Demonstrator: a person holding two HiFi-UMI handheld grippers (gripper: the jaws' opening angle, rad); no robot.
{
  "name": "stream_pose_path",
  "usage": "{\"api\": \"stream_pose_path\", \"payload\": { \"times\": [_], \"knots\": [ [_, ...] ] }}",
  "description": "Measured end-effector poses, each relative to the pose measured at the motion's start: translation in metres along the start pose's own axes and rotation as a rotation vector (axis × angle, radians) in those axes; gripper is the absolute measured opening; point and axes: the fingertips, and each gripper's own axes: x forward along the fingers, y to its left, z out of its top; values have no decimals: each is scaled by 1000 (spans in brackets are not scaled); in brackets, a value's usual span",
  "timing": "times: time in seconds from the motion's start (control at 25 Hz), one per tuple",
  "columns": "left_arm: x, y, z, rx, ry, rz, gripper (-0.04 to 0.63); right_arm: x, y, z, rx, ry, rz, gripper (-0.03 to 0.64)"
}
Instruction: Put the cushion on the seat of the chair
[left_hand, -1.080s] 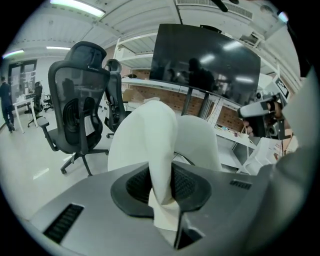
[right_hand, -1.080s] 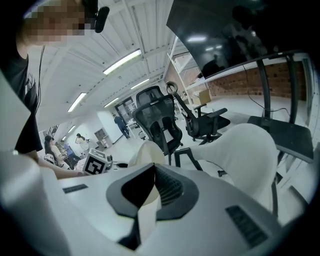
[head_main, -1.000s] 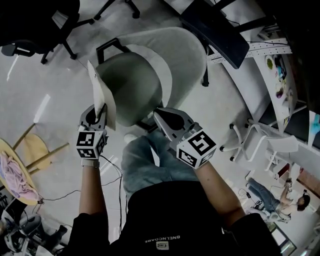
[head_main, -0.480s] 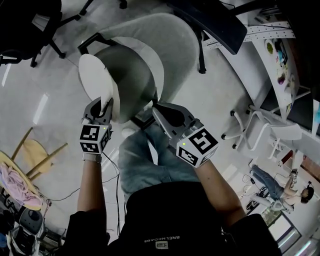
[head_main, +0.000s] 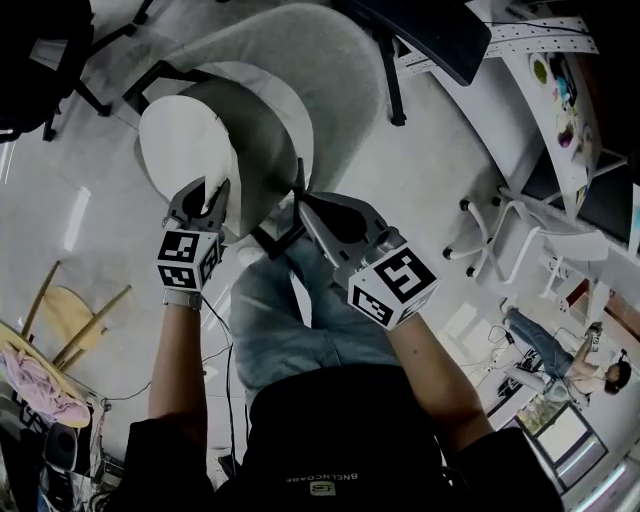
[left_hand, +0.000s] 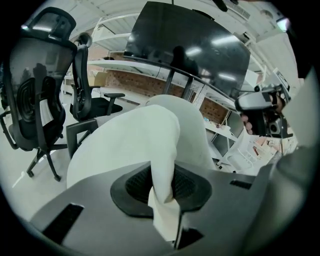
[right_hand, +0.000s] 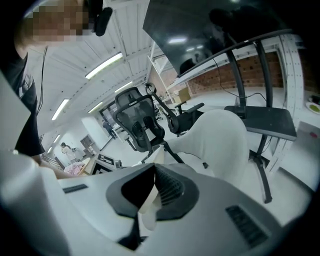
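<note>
- The left tongs (head_main: 205, 195) are nearly closed, pinching a fold of the white cushion (head_main: 180, 150) at its near edge. In the left gripper view the fabric is squeezed between the ribbed pads (left_hand: 187, 182) and billows up ahead of them.
- The right tongs (head_main: 305, 205) are clamped on a thin pale strip of the same cushion (right_hand: 149, 206), caught between their dark pads, as the right gripper view shows.
- Seen from the head view, the cushion is held over the left side of the grey chair (head_main: 320, 50), beside its darker seat (head_main: 265, 130). It cannot be told whether it touches the seat.
- The chair's pale curved backrest (right_hand: 220, 135) rises beyond both tongs.
- The person's jeans-clad legs (head_main: 290, 330) stand just in front of the chair.
- Black office chairs (left_hand: 37, 90) stand to the left, and a large dark monitor (left_hand: 190, 45) sits on a white desk (left_hand: 145, 67) behind.
- A wooden stool (head_main: 75, 310) stands on the floor at lower left.
</note>
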Motion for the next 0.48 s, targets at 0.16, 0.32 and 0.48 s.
{"api": "stream_pose_path", "payload": {
  "times": [0.16,0.32,0.48],
  "knots": [
    [24,-4,-5,0,15,-32,78,-1,-13,-4,14,4,-19,9],
    [46,-7,-14,-5,45,-61,80,0,-25,-10,32,12,-35,9],
    [65,-10,-24,-1,74,-78,80,2,-33,-18,45,22,-44,9]
  ]
}}
